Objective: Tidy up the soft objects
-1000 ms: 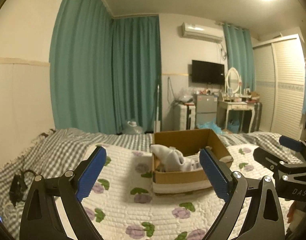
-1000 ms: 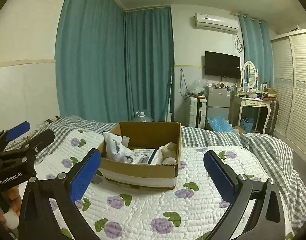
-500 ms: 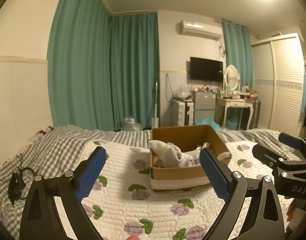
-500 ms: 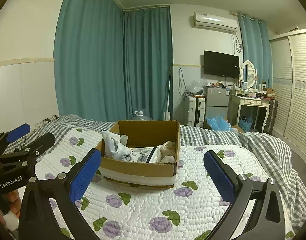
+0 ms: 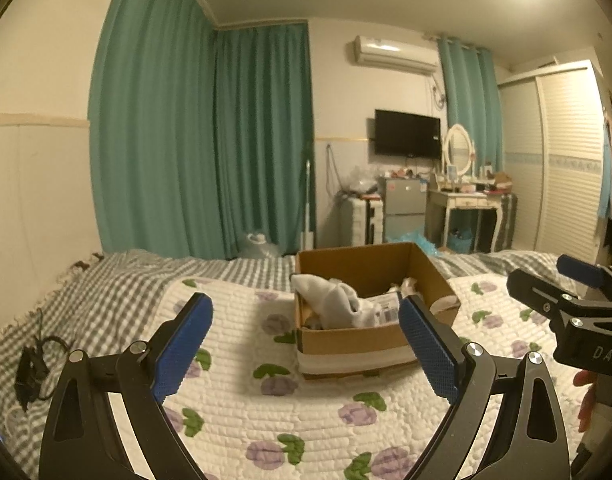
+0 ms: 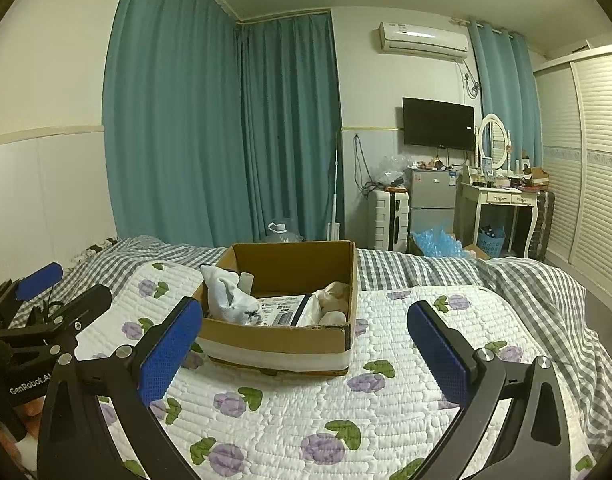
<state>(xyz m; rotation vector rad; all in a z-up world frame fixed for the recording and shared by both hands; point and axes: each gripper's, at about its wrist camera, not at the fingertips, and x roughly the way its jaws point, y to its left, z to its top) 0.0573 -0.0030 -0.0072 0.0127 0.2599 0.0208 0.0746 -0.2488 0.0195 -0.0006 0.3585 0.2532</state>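
An open cardboard box stands on the white quilt with purple flowers. A white soft cloth hangs over its left rim. A beige soft item lies at its right inner side, beside a white labelled packet. My left gripper is open and empty, held above the quilt short of the box. My right gripper is open and empty, also short of the box. Each gripper shows at the edge of the other's view.
A grey checked blanket covers the bed around the quilt. A black cable and plug lie at the bed's left. Teal curtains, a fridge, a dressing table and a louvred wardrobe stand beyond the bed.
Both grippers have tilted and risen slightly, so the box sits a little lower in view. The jaws stay open and the box contents have not moved.
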